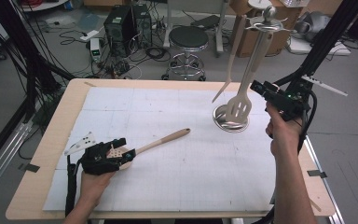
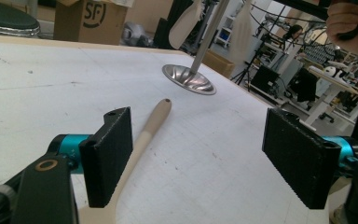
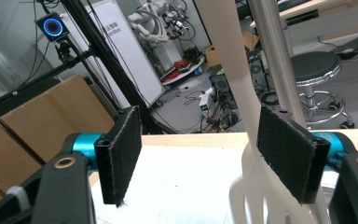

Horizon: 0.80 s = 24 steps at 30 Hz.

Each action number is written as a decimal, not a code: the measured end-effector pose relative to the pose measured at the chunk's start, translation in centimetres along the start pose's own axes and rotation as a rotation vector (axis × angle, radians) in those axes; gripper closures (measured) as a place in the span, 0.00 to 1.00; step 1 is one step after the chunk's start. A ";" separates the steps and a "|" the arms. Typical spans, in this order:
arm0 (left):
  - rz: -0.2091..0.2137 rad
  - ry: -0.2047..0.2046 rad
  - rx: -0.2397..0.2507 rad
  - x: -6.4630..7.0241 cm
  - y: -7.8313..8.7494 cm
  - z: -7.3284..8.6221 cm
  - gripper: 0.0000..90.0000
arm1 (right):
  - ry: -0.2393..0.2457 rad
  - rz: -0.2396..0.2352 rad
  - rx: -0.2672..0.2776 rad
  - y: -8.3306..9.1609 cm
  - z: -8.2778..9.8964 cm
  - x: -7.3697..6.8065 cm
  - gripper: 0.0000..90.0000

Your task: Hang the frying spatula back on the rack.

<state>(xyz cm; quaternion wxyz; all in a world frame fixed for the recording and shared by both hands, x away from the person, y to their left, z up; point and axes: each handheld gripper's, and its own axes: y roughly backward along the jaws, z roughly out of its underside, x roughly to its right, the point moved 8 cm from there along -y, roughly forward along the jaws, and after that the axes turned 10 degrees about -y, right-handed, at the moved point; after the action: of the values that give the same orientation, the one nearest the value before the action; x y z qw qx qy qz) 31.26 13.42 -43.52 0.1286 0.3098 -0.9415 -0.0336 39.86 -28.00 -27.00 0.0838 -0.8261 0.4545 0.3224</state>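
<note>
A wooden spoon (image 1: 164,139) lies on the white mat (image 1: 191,177), its handle pointing right and away. My left gripper (image 1: 120,150) rests over the spoon's bowl end. In the left gripper view it (image 2: 205,154) is open, with the spoon (image 2: 144,135) lying just inside the left pad. A metal utensil stand (image 1: 231,122) holds a pale slotted spatula (image 1: 239,106) hanging from its top. My right gripper (image 1: 256,87), raised beside that spatula, is open (image 3: 209,158). The spatula's handle (image 3: 226,56) hangs between the jaws close to the right pad, and the left pad stands well clear of it.
A second pale utensil (image 1: 230,70) hangs on the stand's left side. The stand's pole (image 3: 272,51) rises just behind the spatula. Beyond the table's far edge (image 1: 168,82) are a black stool (image 1: 188,39), computer cases and cables. Cardboard boxes (image 3: 51,121) stand behind.
</note>
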 end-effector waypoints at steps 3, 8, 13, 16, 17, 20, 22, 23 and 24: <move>0.000 0.000 -0.001 0.0 0.0 0.0 0.28 | -0.012 -0.003 0.003 0.1 0.6 0.7 0.31; 0.002 0.002 -0.003 0.0 -0.1 0.0 0.28 | -0.021 -0.022 0.007 0.4 1.0 1.2 0.29; 0.003 -0.001 -0.008 0.1 -0.2 0.1 0.28 | -0.013 -0.029 0.020 0.6 1.1 1.3 0.29; 0.002 -0.001 -0.005 0.0 -0.3 0.1 0.28 | -0.015 -0.035 0.033 0.8 1.0 1.2 0.29; 0.002 0.000 -0.005 0.0 -0.3 0.1 0.28 | -0.012 -0.039 0.037 0.9 0.9 1.2 0.29; 0.001 0.000 -0.003 0.0 -0.3 0.1 0.28 | -0.014 -0.043 0.039 0.9 0.9 1.1 0.29; 0.004 0.000 -0.005 0.1 -0.4 0.1 0.28 | -0.017 -0.042 0.039 1.0 0.9 1.1 0.29; 0.005 -0.001 -0.007 0.1 -0.4 0.1 0.28 | -0.019 -0.044 0.043 1.0 0.8 1.1 0.29; 0.005 -0.002 -0.007 0.1 -0.4 0.1 0.28 | -0.018 -0.045 0.045 1.0 0.8 1.1 0.29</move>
<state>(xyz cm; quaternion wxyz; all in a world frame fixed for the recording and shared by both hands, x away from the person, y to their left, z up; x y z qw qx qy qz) 31.42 13.06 -43.66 0.1291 0.3068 -0.9422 -0.0369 39.10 -28.99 -28.14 0.1138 -0.8312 0.4422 0.3174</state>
